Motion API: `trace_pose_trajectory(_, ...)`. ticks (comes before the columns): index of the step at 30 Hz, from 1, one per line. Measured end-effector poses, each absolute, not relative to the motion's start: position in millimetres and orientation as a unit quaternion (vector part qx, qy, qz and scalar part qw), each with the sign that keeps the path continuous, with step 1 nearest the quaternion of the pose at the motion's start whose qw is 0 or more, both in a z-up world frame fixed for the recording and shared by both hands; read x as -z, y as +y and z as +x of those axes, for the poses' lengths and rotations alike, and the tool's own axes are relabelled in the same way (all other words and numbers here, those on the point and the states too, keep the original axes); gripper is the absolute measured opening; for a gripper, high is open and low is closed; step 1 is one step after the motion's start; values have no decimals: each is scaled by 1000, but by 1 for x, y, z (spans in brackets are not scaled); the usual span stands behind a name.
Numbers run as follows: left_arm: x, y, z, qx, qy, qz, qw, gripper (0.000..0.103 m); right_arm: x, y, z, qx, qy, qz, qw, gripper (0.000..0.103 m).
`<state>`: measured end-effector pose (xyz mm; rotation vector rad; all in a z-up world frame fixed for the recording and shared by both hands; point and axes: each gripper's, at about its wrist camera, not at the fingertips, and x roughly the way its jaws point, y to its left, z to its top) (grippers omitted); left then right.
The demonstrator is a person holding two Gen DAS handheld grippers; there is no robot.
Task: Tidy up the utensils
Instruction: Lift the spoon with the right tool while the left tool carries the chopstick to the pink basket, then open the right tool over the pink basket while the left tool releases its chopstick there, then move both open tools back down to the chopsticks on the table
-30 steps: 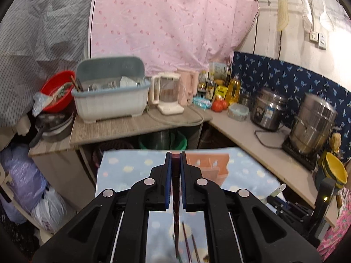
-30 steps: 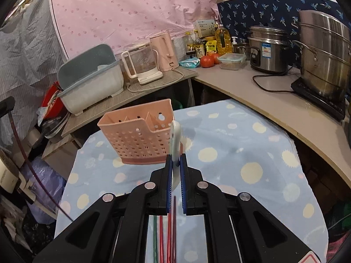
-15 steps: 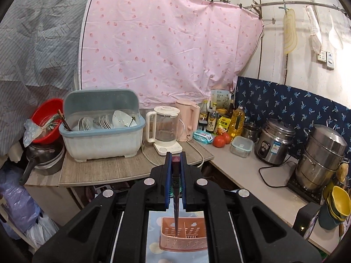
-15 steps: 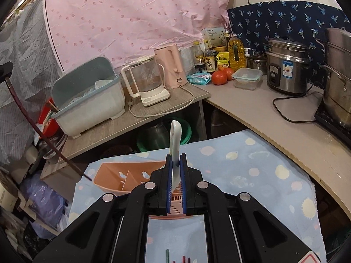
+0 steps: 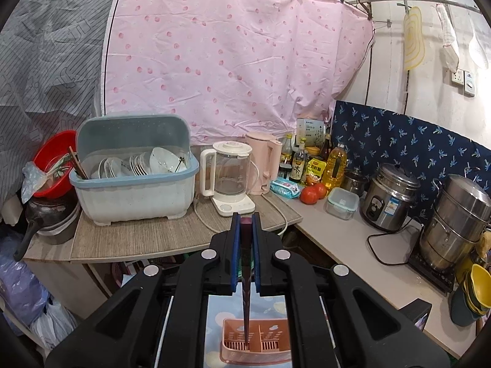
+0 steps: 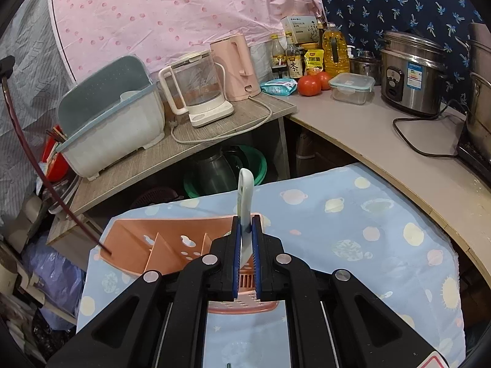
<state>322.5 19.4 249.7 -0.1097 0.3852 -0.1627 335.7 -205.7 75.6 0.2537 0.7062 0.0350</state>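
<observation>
My left hand-held gripper [image 5: 246, 230] is clenched on a dark chopstick [image 5: 245, 279], which hangs steeply down from the pads. Its tip sits inside the left compartment of the pink utensil basket [image 5: 256, 342], seen far below between the gripper's arms. This gripper points slightly below level, toward the dish rack [image 5: 132, 184] and glass kettle [image 5: 228, 181] on the far worktop [image 5: 147, 239].

My right hand-held gripper [image 6: 246, 227] tilts down more steeply and is clenched on a white spoon [image 6: 245, 202], handle loop pointing up and away. It sits over the basket's near right end. The basket rests on a blue spotted cloth [image 6: 353, 233]. At left in this view, the chopstick slants down into the basket's left end.
</observation>
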Motion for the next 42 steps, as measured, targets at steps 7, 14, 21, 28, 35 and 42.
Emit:
trace_pose_trajectory(7, -225, 18, 336, 73, 216, -49, 972, 7, -61, -200, 343, -13, 357, 112, 927, 8)
trace_pose_trajectory(14, -200, 19, 330, 69, 236, -47, 968, 40, -67, -196, 327, 0, 343, 95, 935, 30)
trace_pose_trajectory(21, -187, 25, 293, 71, 247, -44, 965, 47, -83, -190, 291, -9, 333, 91, 938, 35)
trace_pose_trajectory(28, -164, 34, 237, 82, 279, -50, 955, 52, -91, -183, 232, -15, 326, 88, 941, 40)
trace_pose_trajectory(35, -120, 38, 165, 110, 340, -60, 932, 59, -65, -187, 153, -18, 352, 100, 930, 44)
trace_pose_trajectory(42, -54, 32, 92, 120, 404, -40, 906, 60, -13, -202, 76, -8, 400, 114, 909, 44)
